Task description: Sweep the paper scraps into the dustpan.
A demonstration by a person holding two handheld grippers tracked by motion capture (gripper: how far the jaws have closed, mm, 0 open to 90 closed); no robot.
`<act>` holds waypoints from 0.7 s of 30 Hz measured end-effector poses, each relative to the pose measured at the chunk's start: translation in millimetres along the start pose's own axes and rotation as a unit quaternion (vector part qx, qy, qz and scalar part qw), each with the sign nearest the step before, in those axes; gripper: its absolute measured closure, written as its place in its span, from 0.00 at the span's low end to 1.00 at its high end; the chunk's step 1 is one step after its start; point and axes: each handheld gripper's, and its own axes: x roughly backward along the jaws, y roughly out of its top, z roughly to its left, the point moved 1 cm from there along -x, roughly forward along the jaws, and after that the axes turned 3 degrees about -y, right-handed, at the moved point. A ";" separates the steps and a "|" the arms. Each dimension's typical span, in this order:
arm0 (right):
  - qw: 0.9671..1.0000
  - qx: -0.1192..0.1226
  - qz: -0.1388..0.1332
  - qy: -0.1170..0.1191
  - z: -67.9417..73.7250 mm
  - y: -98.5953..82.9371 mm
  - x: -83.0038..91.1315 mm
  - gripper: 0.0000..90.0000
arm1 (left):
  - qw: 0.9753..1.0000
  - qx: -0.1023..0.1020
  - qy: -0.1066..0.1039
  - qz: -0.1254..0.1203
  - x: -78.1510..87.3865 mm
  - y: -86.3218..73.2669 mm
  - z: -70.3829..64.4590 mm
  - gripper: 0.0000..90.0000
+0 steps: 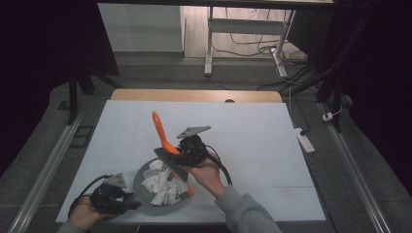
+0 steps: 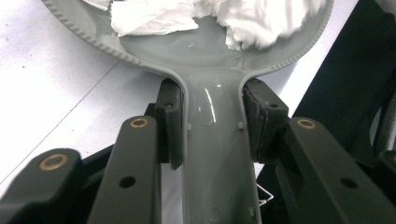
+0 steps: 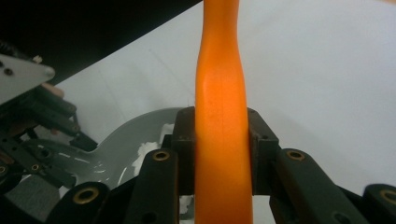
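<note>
Our left claw [image 2: 212,126] pinches the grey dustpan's handle [image 2: 212,154], pan [image 1: 138,187] flat on the white bench [image 1: 252,141] near its front edge, white paper scraps [image 1: 163,187] heaped inside. Our right claw [image 3: 222,149] is pressed tight on the orange brush handle [image 3: 222,116], brush head down at the pan's right rim. Judgement: we should keep the pan lip flush to the bench, sweep short and low toward the handle, and brace the left grip so scraps don't spill over the rim.
</note>
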 end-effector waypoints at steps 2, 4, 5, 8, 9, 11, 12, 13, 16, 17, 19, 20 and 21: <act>1.000 -0.002 -0.005 -0.008 -5.2 0.8 5.5 0.78 | 1.000 0.001 -0.001 -0.002 -0.5 -0.2 0.0 0.69; 1.000 -0.006 -0.007 -0.014 -9.1 0.7 8.7 0.78 | 1.000 0.001 0.000 -0.002 -1.0 -0.5 0.0 0.69; 1.000 -0.005 -0.008 -0.017 -10.8 0.4 9.8 0.78 | 1.000 0.001 0.000 -0.002 -1.2 -0.7 0.1 0.69; 1.000 -0.004 -0.006 -0.028 -15.4 -1.5 11.2 0.78 | 1.000 0.002 0.000 -0.003 -1.3 -0.9 0.1 0.69; 0.999 -0.004 -0.005 -0.032 -17.4 -2.6 10.7 0.78 | 1.000 0.002 0.000 -0.003 -1.4 -0.8 0.0 0.69; 0.999 -0.004 0.003 -0.042 -22.2 -5.5 8.0 0.78 | 1.000 0.002 0.000 -0.002 -1.8 -0.9 0.0 0.69; 0.999 -0.005 0.010 -0.046 -24.9 -7.2 5.9 0.78 | 1.000 0.003 0.000 -0.002 -1.9 -1.0 -0.1 0.69; 0.999 -0.008 0.017 -0.049 -27.7 -9.0 3.4 0.78 | 1.000 0.002 0.000 -0.002 -1.8 -1.0 0.1 0.69; 0.997 -0.001 0.036 -0.066 -36.1 -13.8 -5.7 0.78 | 1.000 0.002 0.000 -0.001 -1.9 -1.0 0.1 0.69; 0.997 -0.002 0.043 -0.070 -38.7 -15.2 -9.2 0.78 | 1.000 0.002 0.000 -0.001 -1.9 -1.0 0.2 0.69; 0.995 0.004 0.054 -0.083 -42.5 -17.0 -16.3 0.78 | 1.000 0.002 0.000 -0.001 -1.9 -1.0 0.2 0.69; 0.995 0.005 0.059 -0.086 -43.5 -17.5 -19.8 0.78 | 1.000 0.002 0.000 -0.001 -1.9 -1.0 0.2 0.69; 0.995 0.005 0.060 -0.084 -44.4 -17.4 -22.7 0.78 | 1.000 0.002 -0.001 -0.001 -2.0 -1.0 0.2 0.69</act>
